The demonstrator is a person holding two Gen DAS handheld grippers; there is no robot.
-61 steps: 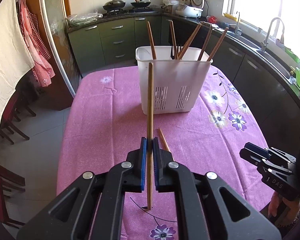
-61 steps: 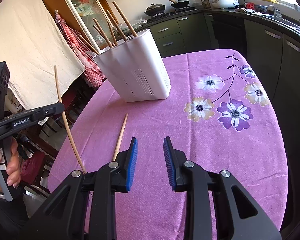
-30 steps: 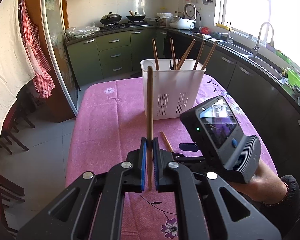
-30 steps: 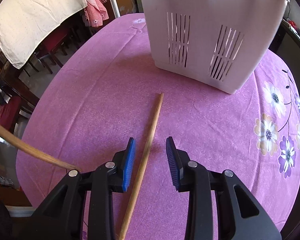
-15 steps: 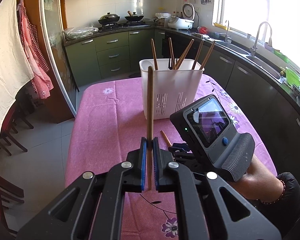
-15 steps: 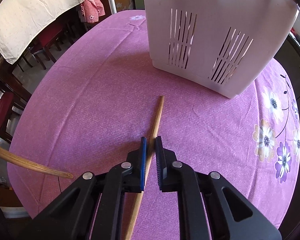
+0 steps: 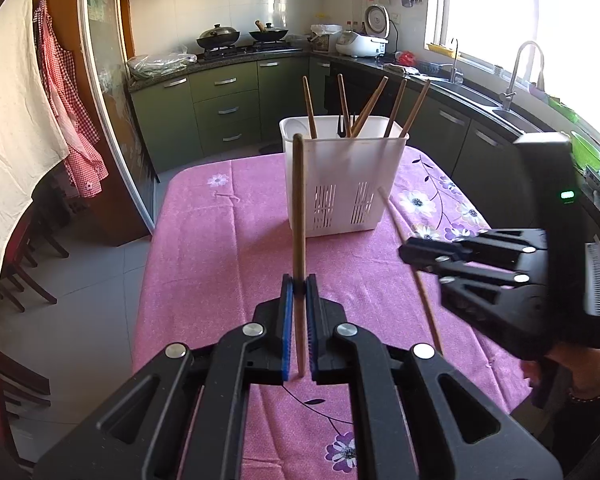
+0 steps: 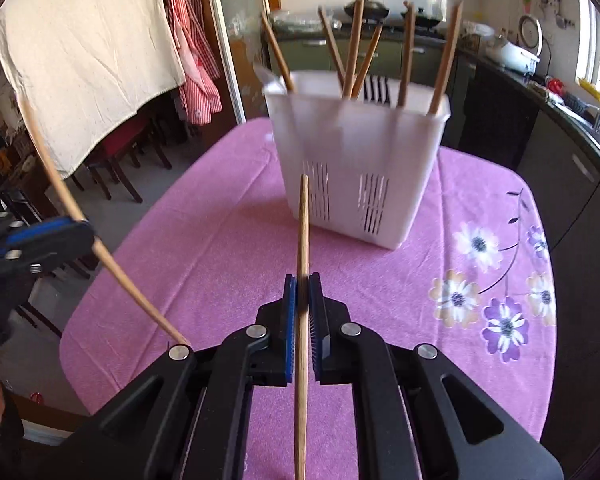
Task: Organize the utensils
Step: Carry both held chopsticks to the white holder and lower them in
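A white slotted utensil holder (image 7: 342,176) stands on the pink floral tablecloth (image 7: 220,240) and holds several wooden chopsticks and a dark utensil; it also shows in the right wrist view (image 8: 360,168). My left gripper (image 7: 299,284) is shut on a wooden chopstick (image 7: 298,208), held upright above the table. My right gripper (image 8: 302,284) is shut on a second chopstick (image 8: 303,240), lifted off the cloth and pointing toward the holder. The right gripper (image 7: 408,254) and its chopstick (image 7: 404,240) also show in the left wrist view. The left gripper (image 8: 82,228) and its chopstick (image 8: 52,172) show in the right wrist view.
The table (image 8: 500,184) sits in a kitchen with green cabinets (image 7: 220,112) behind it and a counter with a sink (image 7: 512,112) on the right. Dark chairs (image 8: 116,164) and hanging cloth (image 8: 80,40) stand to the left.
My right gripper closed on the chopstick lying on the cloth and lifted it off the table, swinging to the right. My left gripper kept its chopstick upright.
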